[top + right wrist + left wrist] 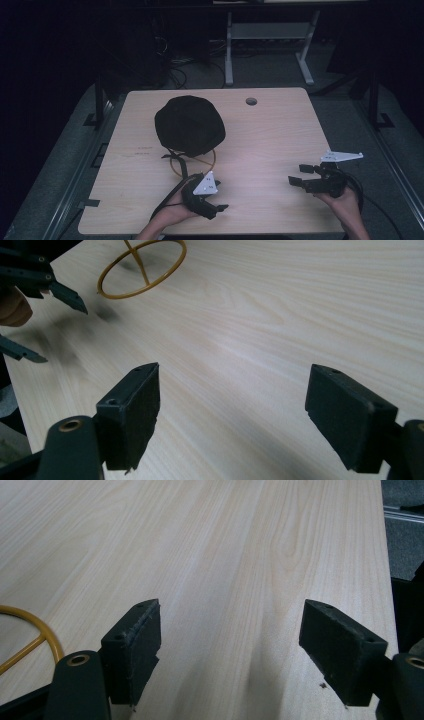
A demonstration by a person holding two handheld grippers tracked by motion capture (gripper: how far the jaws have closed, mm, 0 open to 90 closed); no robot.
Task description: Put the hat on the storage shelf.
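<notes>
- Black dome-shaped fabric cap [190,125]: rests on the light wooden table [270,135], in its far-left part, well back from the near edge.
- Yellow wire ring with a crossbar [194,161]: lies flat on the table, partly tucked under the near rim of the cap; it also appears at the left margin of the left gripper view [30,635] and at the top of the right gripper view [142,267].
- Left gripper [212,202]: held close to the near edge, left of centre, just in front of the ring; its fingers [135,650] stand wide apart over bare wood, holding nothing.
- Right gripper [299,175]: held near the near-right corner, well apart from cap and ring; its fingers [130,415] are likewise spread and empty.
- Governing relation: cap and ring lie beyond the left gripper, toward the far edge and slightly to its left, though its fingers point rightward along the near edge. The left hand is judged much the nearer, so a reach would probably fall to it after turning toward the ring.
</notes>
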